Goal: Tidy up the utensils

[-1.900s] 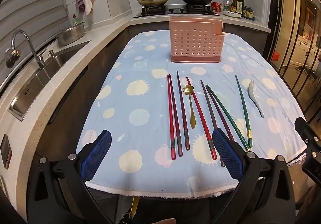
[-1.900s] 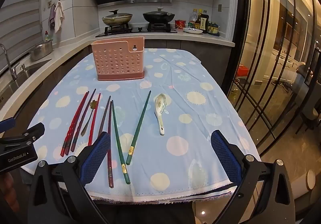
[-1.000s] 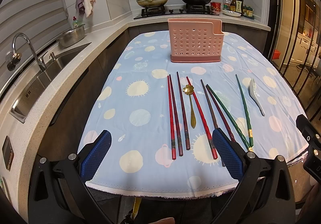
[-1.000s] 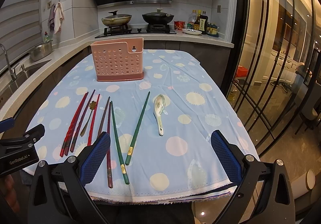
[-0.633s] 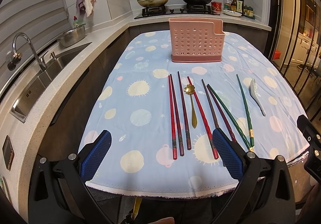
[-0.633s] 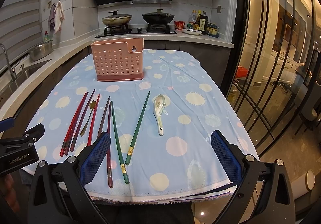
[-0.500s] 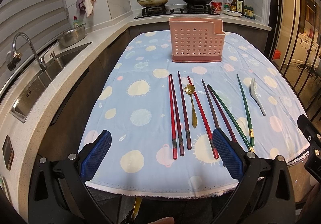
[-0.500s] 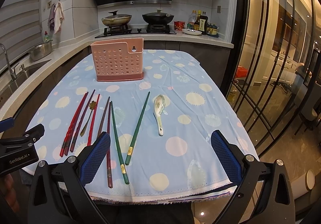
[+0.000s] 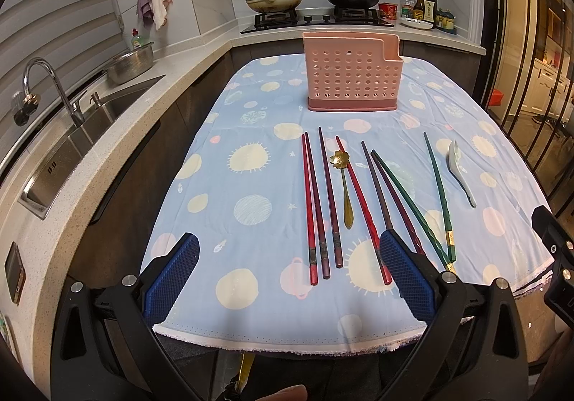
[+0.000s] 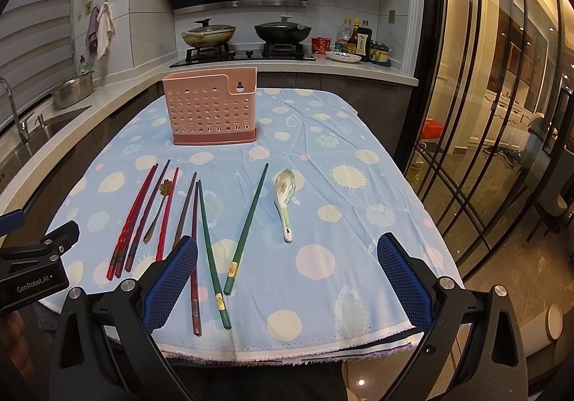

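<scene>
Two open grippers, left gripper (image 10: pixel 34 264) marked "GenRobot.AI"

The left tool (image 9: pixel 288 275) has its right finger (image 9: pixel 407 273) covering the near ends of the dark chopsticks (image 9: pixel 380 191). The right tool (image 10: pixel 287 279) hides one dark chopstick's (image 10: pixel 184 209) handle behind its left finger (image 10: pixel 172 279). Inside the pink holder (image 10: pixel 211 110), the compartments can't be seen. Bottle labels (image 10: pixel 360 42) are too small to read.

A cloth-covered table (image 9: pixel 251 207) carries a pink caddy (image 9: pixel 351 78), chopsticks (image 9: pixel 315 200) — and two spoons (image 10: pixel 283 200).
</scene>
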`<state>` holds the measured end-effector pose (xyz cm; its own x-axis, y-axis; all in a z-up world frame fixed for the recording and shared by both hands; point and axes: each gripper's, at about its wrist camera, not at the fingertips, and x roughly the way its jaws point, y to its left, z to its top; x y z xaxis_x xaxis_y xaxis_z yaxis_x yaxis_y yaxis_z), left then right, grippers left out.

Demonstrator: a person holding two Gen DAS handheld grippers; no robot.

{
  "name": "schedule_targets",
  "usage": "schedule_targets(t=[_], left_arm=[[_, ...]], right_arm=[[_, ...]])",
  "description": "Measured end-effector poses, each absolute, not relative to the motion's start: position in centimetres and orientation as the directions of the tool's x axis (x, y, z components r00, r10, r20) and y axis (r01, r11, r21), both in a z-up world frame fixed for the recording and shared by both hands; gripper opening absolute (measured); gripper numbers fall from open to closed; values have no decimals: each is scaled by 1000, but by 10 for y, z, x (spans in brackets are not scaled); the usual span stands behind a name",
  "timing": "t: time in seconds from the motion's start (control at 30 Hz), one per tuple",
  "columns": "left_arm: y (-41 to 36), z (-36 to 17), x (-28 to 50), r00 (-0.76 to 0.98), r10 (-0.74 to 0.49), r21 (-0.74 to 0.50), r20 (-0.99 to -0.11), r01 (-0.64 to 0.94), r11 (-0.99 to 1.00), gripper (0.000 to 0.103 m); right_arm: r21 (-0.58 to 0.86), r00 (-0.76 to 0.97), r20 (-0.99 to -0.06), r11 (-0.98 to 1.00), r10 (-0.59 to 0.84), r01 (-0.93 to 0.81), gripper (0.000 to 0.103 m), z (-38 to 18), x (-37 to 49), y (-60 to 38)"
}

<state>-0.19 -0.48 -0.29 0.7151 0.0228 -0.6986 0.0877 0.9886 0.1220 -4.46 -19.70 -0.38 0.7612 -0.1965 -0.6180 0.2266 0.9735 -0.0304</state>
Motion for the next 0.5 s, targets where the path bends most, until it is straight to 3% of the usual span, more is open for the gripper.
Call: schedule_targets(t=[0.5], left_arm=[[2,-2,-3,715,24,122,-699,86,989,96]], right_arm=[[-30,763,-616,974,-197,227,96,-1,-46,-200]])
